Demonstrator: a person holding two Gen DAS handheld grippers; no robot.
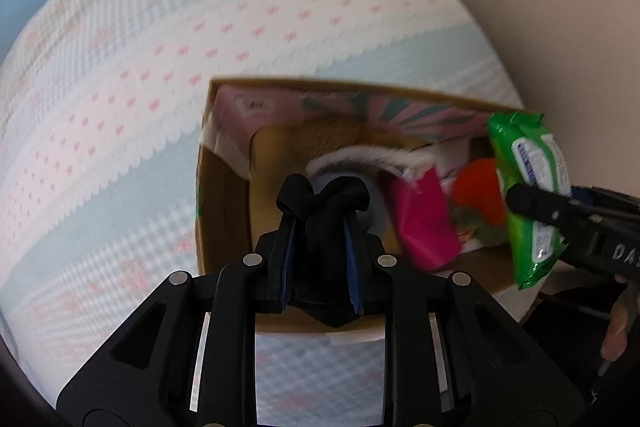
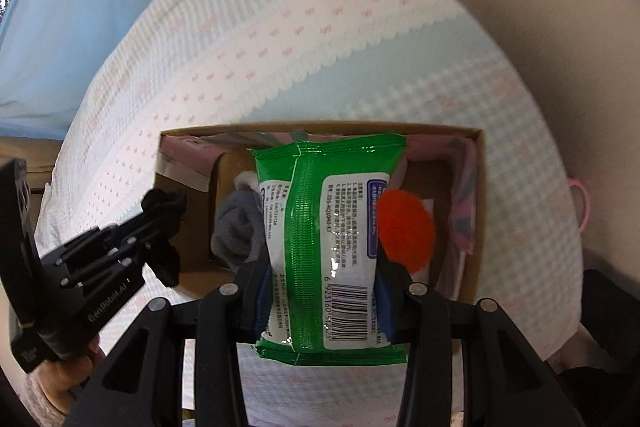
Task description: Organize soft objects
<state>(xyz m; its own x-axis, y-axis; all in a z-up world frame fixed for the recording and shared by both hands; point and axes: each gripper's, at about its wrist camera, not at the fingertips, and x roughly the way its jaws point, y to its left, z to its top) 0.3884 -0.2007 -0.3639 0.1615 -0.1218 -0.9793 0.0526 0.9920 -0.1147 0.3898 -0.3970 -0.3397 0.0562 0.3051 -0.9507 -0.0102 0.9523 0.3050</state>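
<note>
A bed [image 2: 280, 39] carries everything, spread with a white, pink-dotted and pale blue checked cover [image 1: 120, 75]. An open cardboard box [image 2: 176, 187] sits directly on it, near the edge.

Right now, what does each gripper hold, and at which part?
The left gripper pinches a bunched black cloth around its middle. The right gripper clamps the green wipes pack by its two long sides, near the barcode end.

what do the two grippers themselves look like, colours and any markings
Both are matte black linkage frames with silver round pivot pins. The left gripper has blue ribbed pads inside its fingers and white "GenRobot.AI" lettering on its body. The right gripper also has blue pads; white letters "DAS" show on its side.
</note>
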